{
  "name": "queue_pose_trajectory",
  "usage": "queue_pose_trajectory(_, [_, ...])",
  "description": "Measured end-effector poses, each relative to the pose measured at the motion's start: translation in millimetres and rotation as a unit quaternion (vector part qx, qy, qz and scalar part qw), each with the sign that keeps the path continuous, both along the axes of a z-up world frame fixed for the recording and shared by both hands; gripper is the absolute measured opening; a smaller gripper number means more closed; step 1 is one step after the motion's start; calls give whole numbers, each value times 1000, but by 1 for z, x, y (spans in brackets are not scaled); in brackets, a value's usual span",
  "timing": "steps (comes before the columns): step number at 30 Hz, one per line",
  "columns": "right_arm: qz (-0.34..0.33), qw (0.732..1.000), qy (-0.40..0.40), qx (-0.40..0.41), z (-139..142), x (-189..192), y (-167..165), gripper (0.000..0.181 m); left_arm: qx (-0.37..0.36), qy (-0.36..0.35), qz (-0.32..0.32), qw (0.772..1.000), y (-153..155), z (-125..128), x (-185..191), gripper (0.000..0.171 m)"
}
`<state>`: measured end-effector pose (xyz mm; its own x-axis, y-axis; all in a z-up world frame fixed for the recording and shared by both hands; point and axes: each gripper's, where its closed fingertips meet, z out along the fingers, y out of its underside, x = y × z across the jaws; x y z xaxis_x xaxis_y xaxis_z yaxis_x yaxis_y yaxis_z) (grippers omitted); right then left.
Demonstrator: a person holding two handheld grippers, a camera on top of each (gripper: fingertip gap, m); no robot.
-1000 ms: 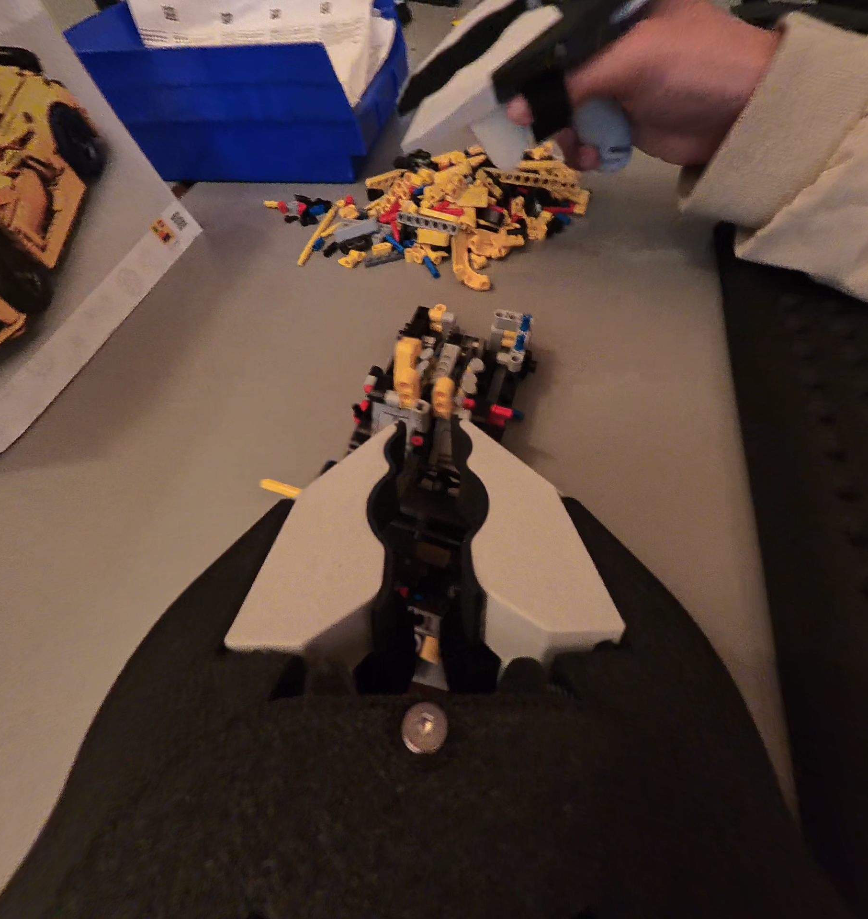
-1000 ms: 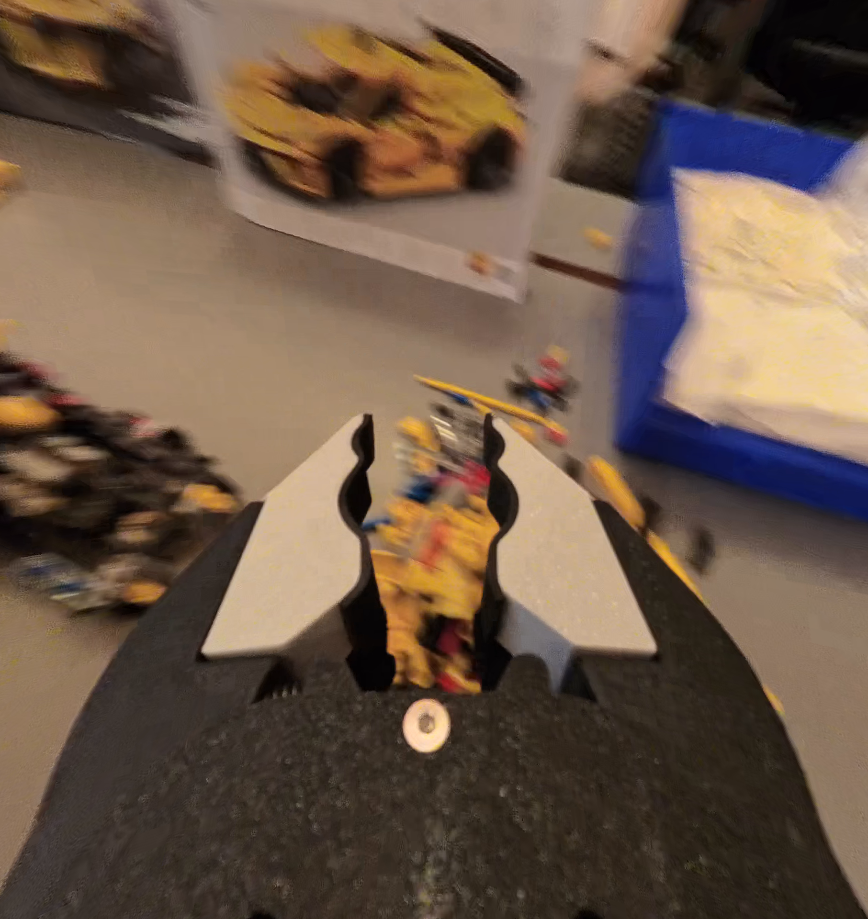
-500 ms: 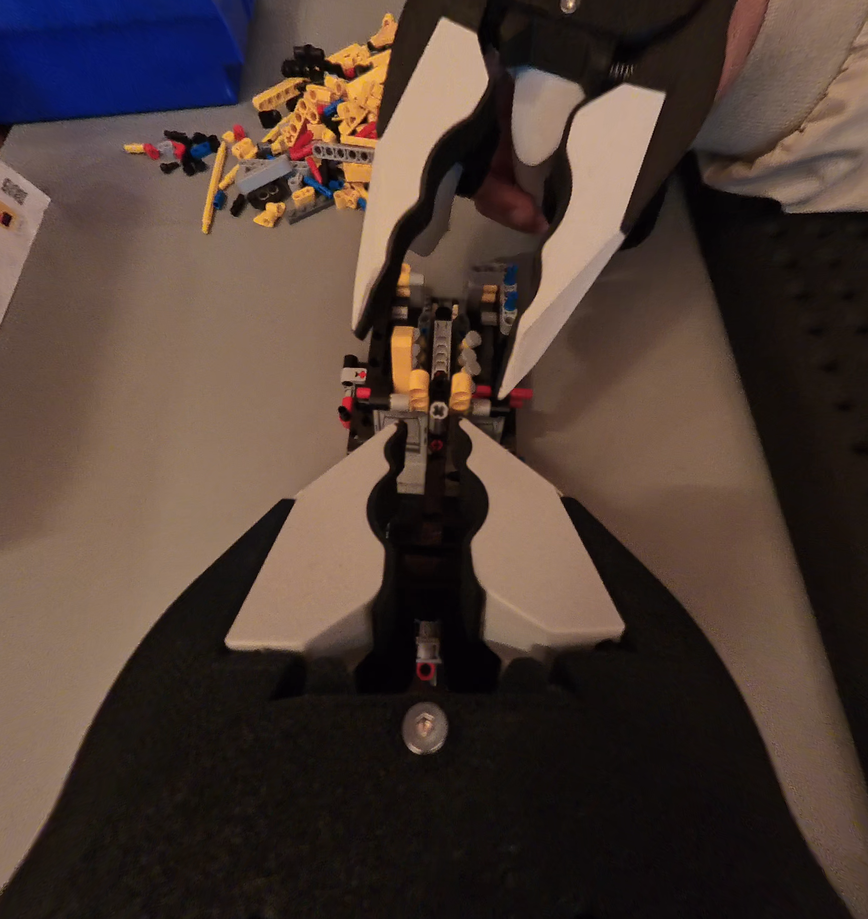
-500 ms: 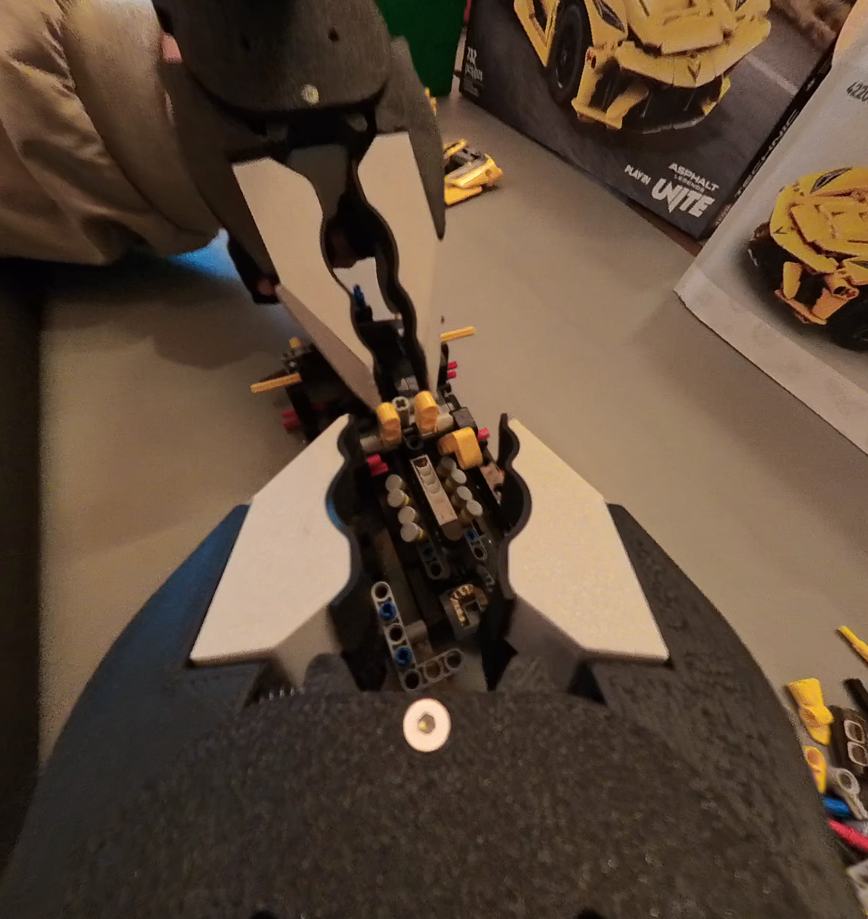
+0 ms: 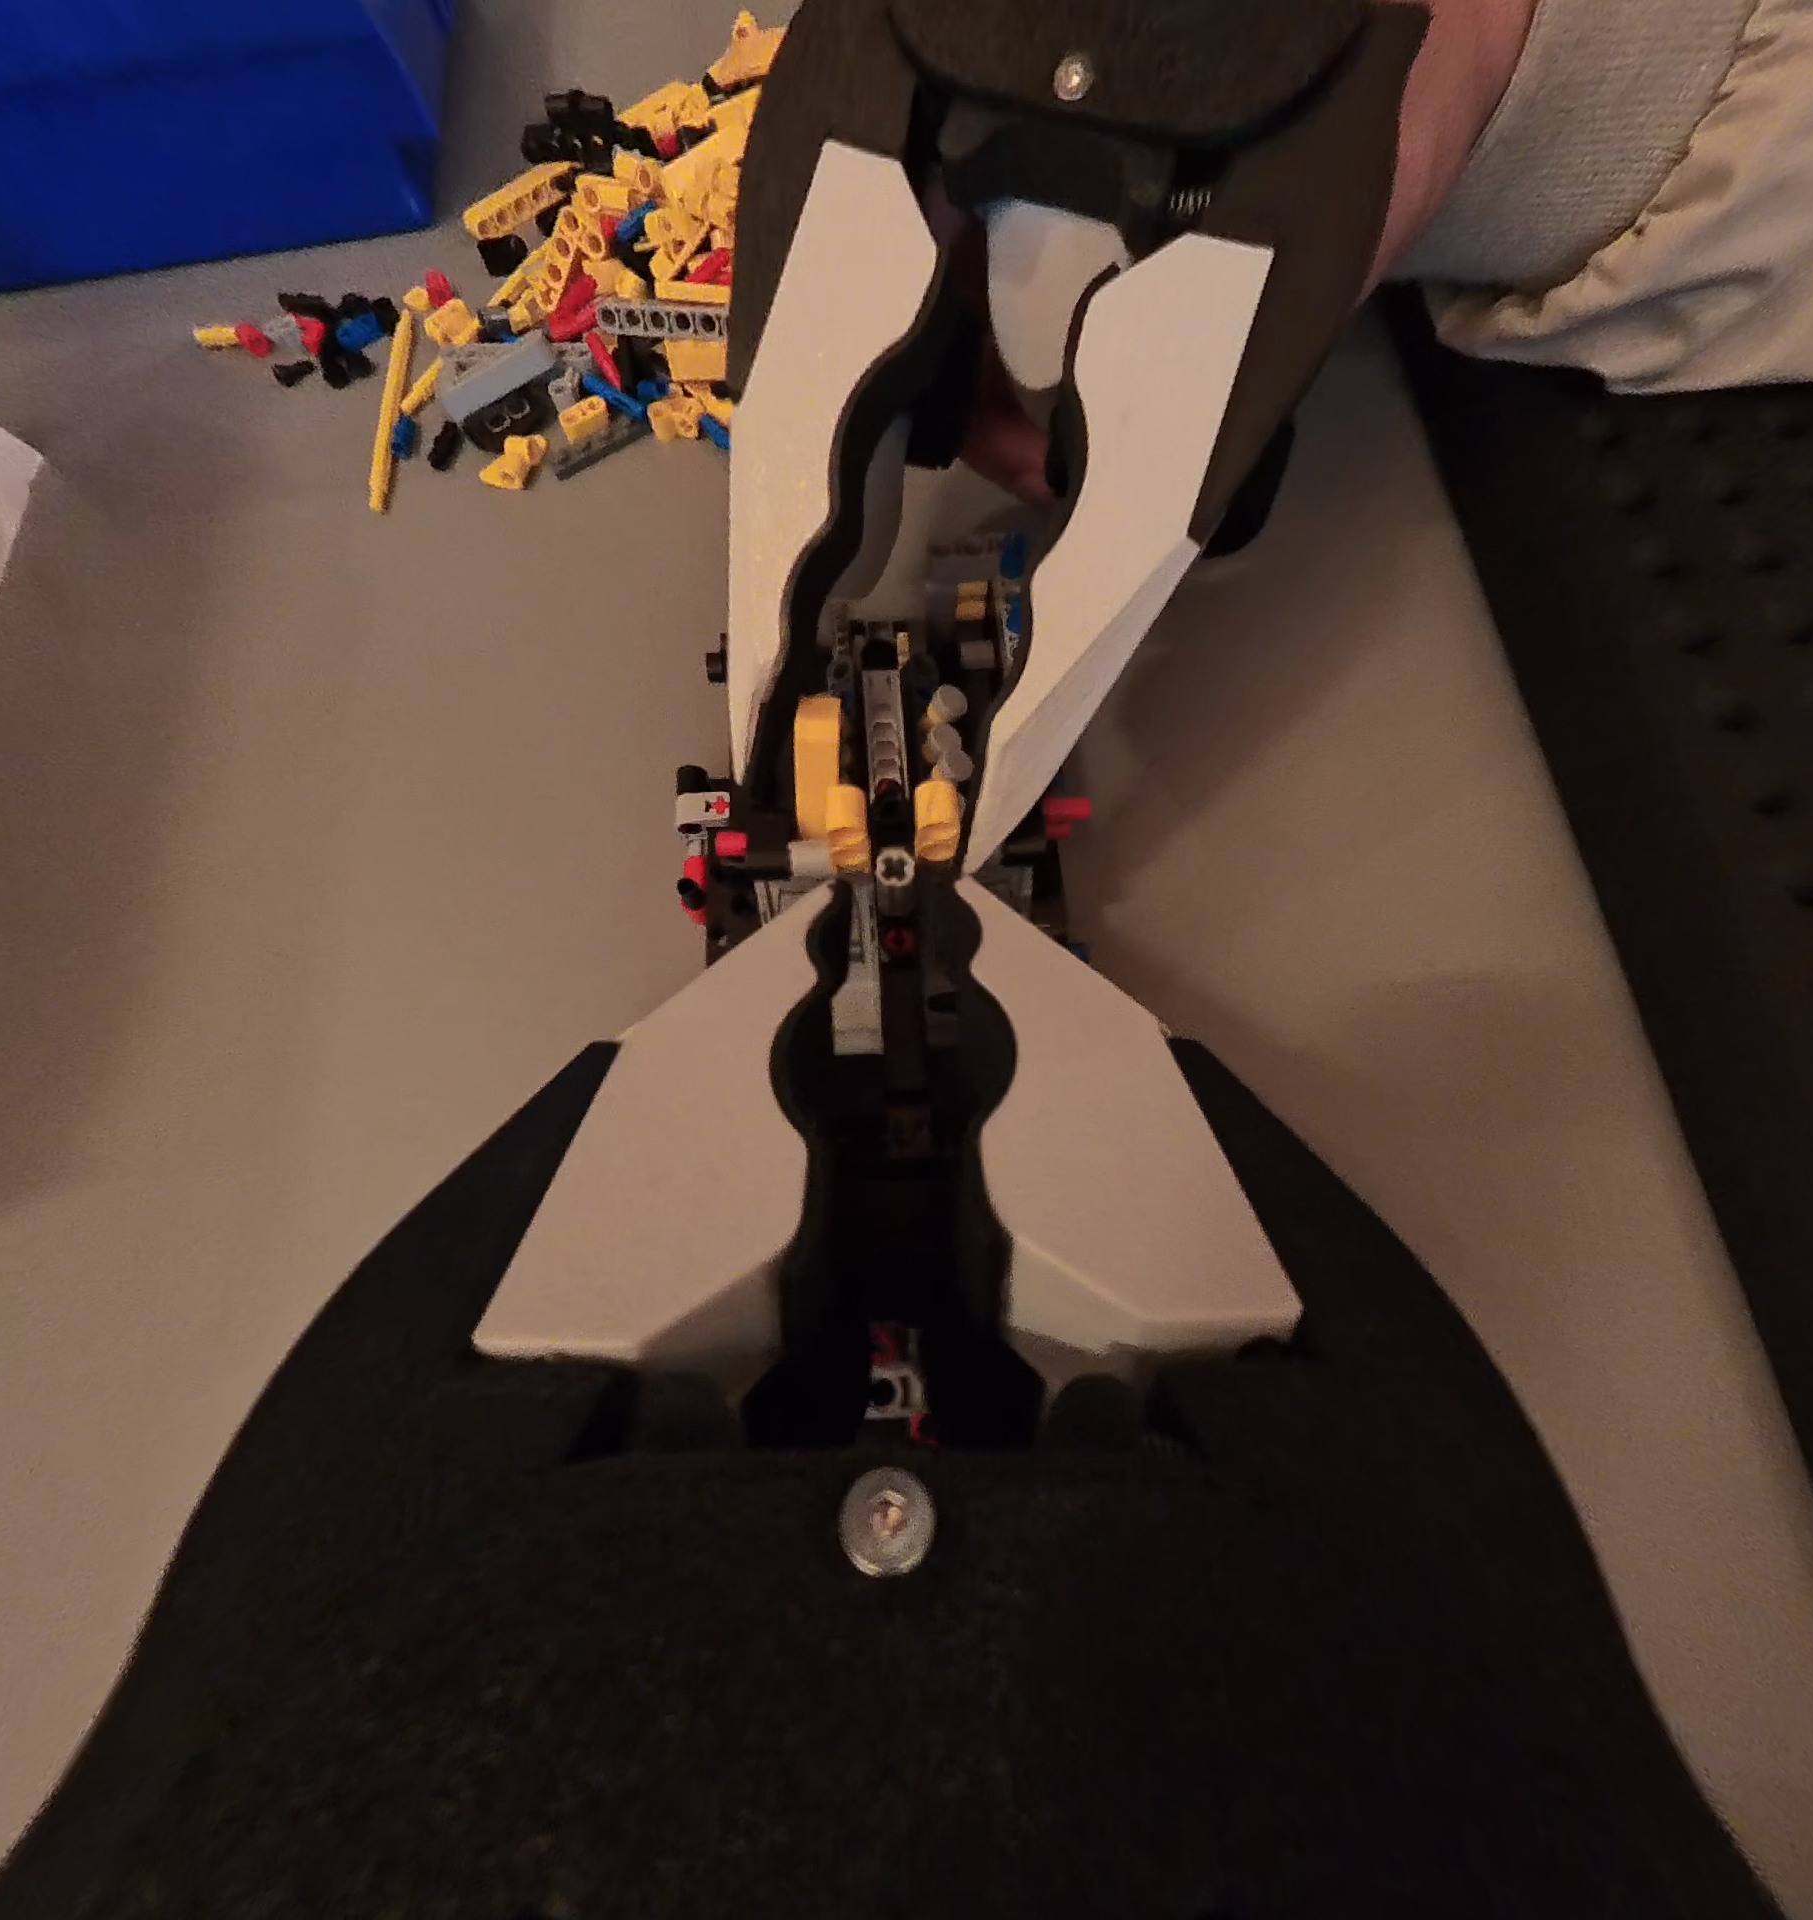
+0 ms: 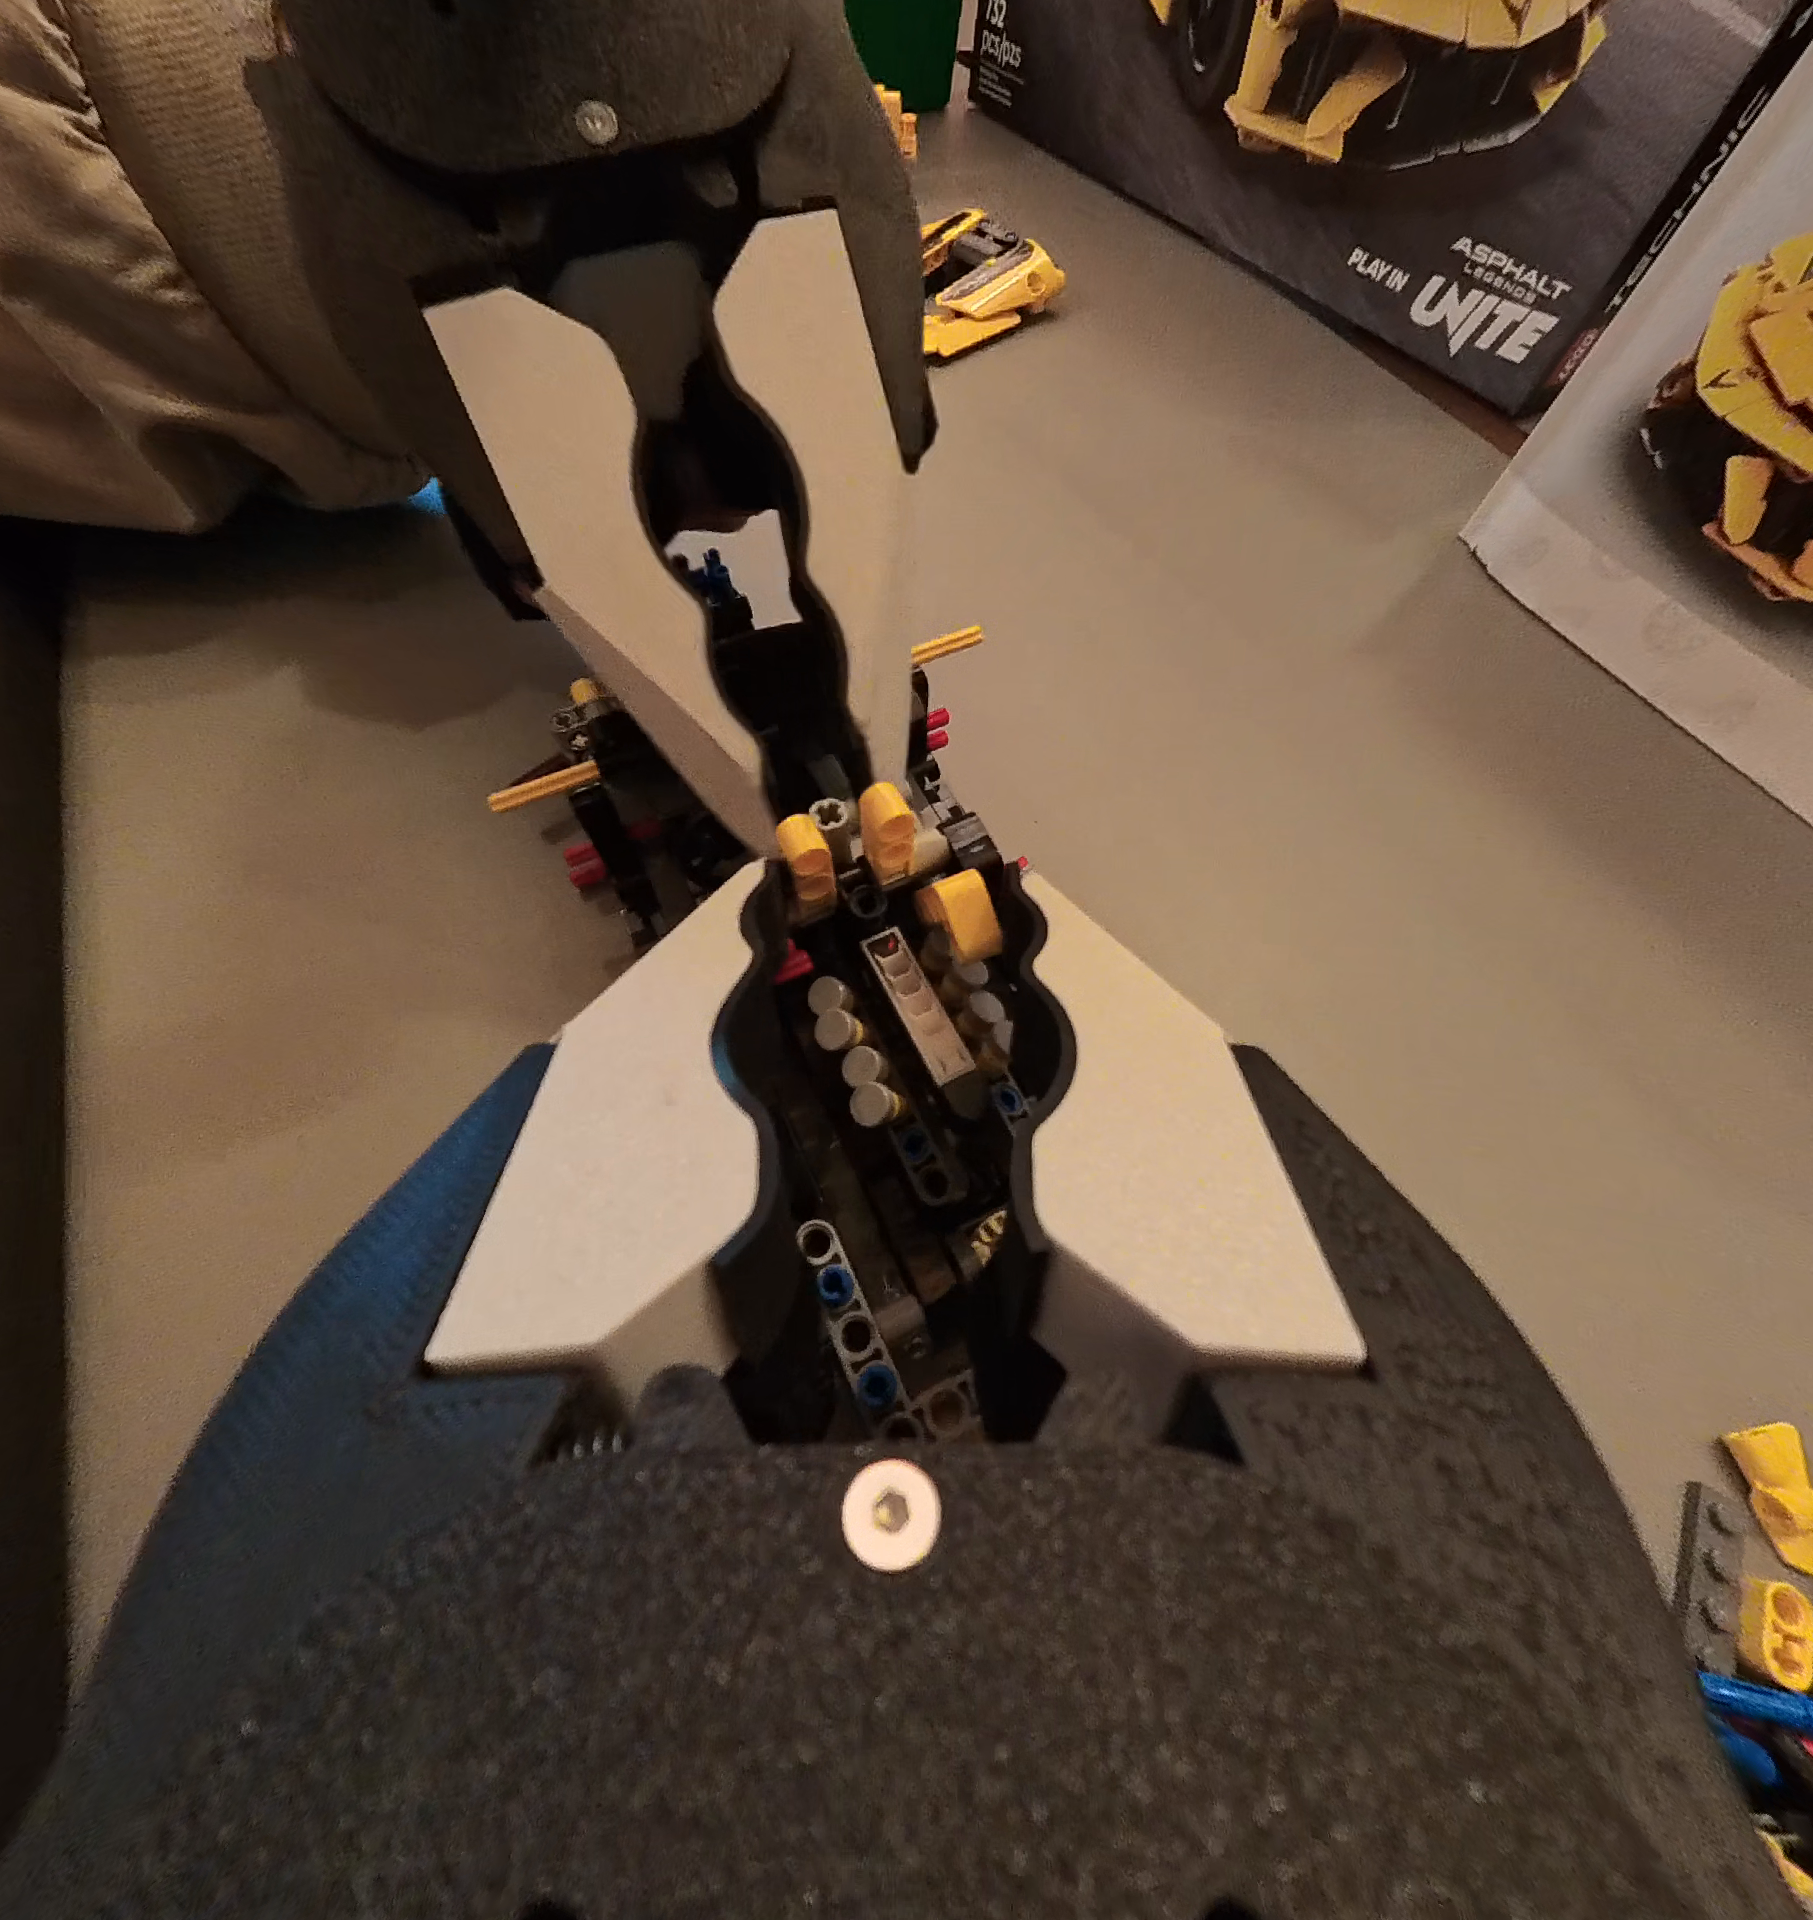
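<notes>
The chassis [image 5: 886,790] lay on the table [image 5: 362,883], long axis 12 to 6 o'clock. The left gripper [image 5: 891,883] clasped its near end; the right gripper [image 6: 897,883], jaws wider, straddled the 12 o'clock end.

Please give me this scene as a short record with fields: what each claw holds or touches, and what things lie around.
left claw: closed around one end of the brick chassis
right claw: straddles the opposite end of the chassis, fingers beside its sides; grip unclear
surface: grey table
loose parts: pile of bricks
containers: blue bin
other: printed box showing a yellow car; small yellow car piece
</notes>
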<state>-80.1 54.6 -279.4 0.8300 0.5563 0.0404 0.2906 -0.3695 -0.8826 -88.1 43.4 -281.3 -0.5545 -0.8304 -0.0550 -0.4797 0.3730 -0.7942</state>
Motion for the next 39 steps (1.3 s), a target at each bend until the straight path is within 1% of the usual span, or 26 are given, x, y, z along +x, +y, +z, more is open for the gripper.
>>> queue_pose_trajectory(1, [0,1000,-1,1,0,0,0,39,0,-3,-3,1000,-1,0,0,8])
queue_pose_trajectory(6, [4,1000,0,0,0,0,0,39,-13,-12,-4,1000,-1,2,0,7])
queue_pose_trajectory(9, [4,1000,0,-9,-1,-1,0,37,-1,-26,-11,1000,0,3,0,5])
queue_pose_trajectory(12, [8,1000,-1,-10,-1,-1,-1,36,-17,-36,-14,999,1,6,0,5])
queue_pose_trajectory(13, [8,1000,2,-13,-1,-1,-1,36,-25,-51,-10,998,2,10,1,5])
queue_pose_trajectory(14, [9,1000,2,-15,-1,-1,-1,36,-52,-93,-3,994,3,28,3,6])
queue_pose_trajectory(15, [13,1000,3,-15,-1,-2,-1,36,-108,-142,0,984,6,59,2,6])
queue_pose_trajectory(16, [14,1000,2,-13,-1,-2,-1,36,-145,-163,6,976,14,84,0,6])
queue_pose_trajectory(18, [10,1000,5,-14,-1,-2,-1,36,-115,-197,33,973,33,107,-4,6])
queue_pose_trajectory(19, [8,1000,9,-15,-1,-2,-1,37,-140,-212,40,966,37,118,-8,6])
queue_pose_trajectory(20, [6,1000,11,-12,0,-1,0,38,-185,-216,46,958,38,125,-11,6])
queue_pose_trajectory(23, [7,1000,-11,12,4,-1,1,44,-298,-210,78,928,44,126,-12,6])
queue_pose_trajectory(24, [6,999,-11,40,15,-3,3,49,-344,-205,89,912,47,127,-12,6])
queue_pose_trajectory(25, [2,996,-4,88,34,-7,6,52,-391,-201,102,892,50,128,-10,6])
queue_pose_trajectory(27, [-37,982,-27,183,70,-6,12,48,-489,-183,92,848,49,131,-11,6])
queue_pose_trajectory(28, [-51,974,-45,217,83,-8,12,44,-519,-170,92,833,48,128,-10,5])
queue_pose_trajectory(29, [-72,963,-65,250,94,-9,13,43,-536,-157,90,825,45,124,-8,6])
queue_pose_trajectory(30, [-94,951,-84,283,103,-10,12,37,-551,-145,83,818,41,122,-7,6])
queue_pose_trajectory(31, [-99,941,-101,307,109,-13,11,35,-565,-135,79,810,37,120,-4,6])
queue_pose_trajectory(33, [-113,933,-128,316,110,-13,12,35,-590,-123,69,795,27,118,-1,6])
queue_pose_trajectory(35, [-127,921,-162,331,112,-10,12,31,-612,-117,59,780,19,120,1,6])
queue_pose_trajectory(37, [-131,912,-181,345,114,-9,9,13,-618,-112,50,776,10,120,3,6])
queue_pose_trajectory(38, [-129,910,-183,349,115,-10,7,9,-617,-111,47,777,7,119,4,6])
queue_pose_trajectory(39, [-128,911,-180,348,114,-10,7,9,-618,-110,47,777,5,119,5,6])
